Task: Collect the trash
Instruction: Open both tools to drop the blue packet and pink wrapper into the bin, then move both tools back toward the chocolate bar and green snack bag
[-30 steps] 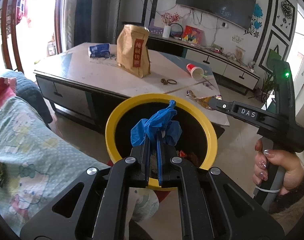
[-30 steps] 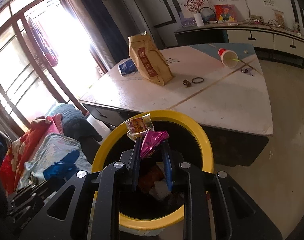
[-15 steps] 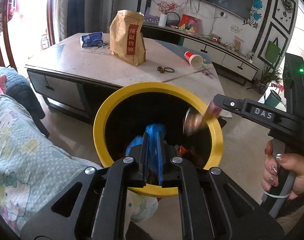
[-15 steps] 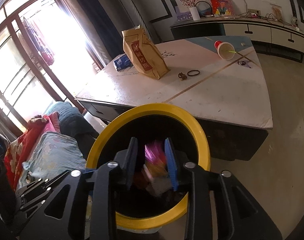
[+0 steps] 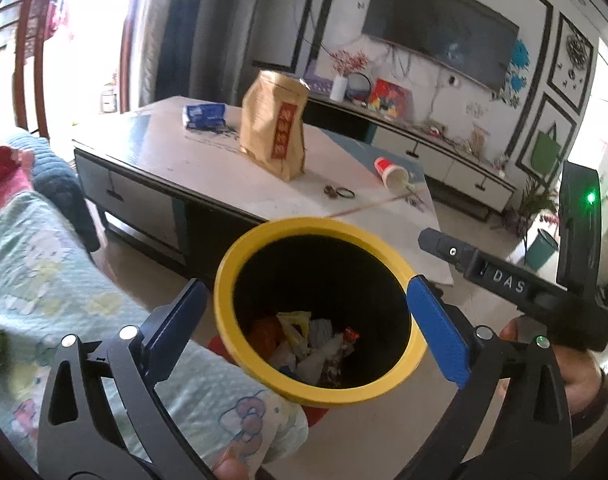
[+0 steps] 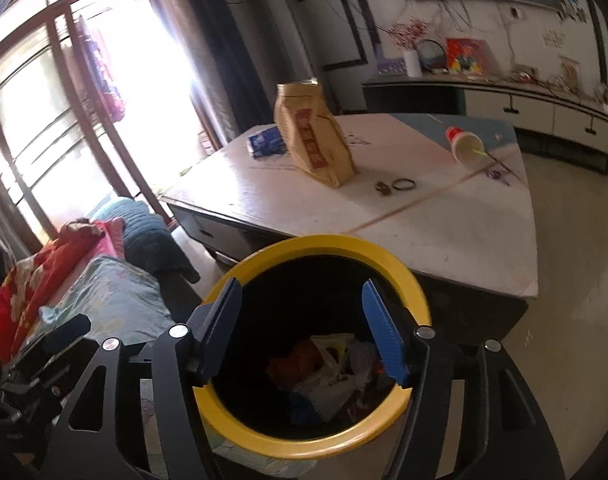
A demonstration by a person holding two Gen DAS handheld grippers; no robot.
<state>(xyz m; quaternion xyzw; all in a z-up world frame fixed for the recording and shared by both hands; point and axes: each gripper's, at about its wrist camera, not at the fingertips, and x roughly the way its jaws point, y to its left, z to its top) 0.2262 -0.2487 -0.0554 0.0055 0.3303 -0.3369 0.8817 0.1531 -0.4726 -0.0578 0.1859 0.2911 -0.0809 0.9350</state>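
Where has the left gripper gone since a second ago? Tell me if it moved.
Yes. The left gripper opened wide and dropped its blue trash; against the yellow bin rim, its fingers now straddle the opening instead of meeting over it.

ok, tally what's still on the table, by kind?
paper bag: 1
blue packet: 1
red cup, on its side: 1
ring: 1
small dark bit beside it: 1
Total: 5. Both grippers' jaws are open and empty over the yellow bin.

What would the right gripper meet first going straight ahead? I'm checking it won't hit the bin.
Probably the heap of crumpled wrappers inside the yellow-rimmed black bin; the right gripper, jaws open, points into its mouth, though depth is unclear.
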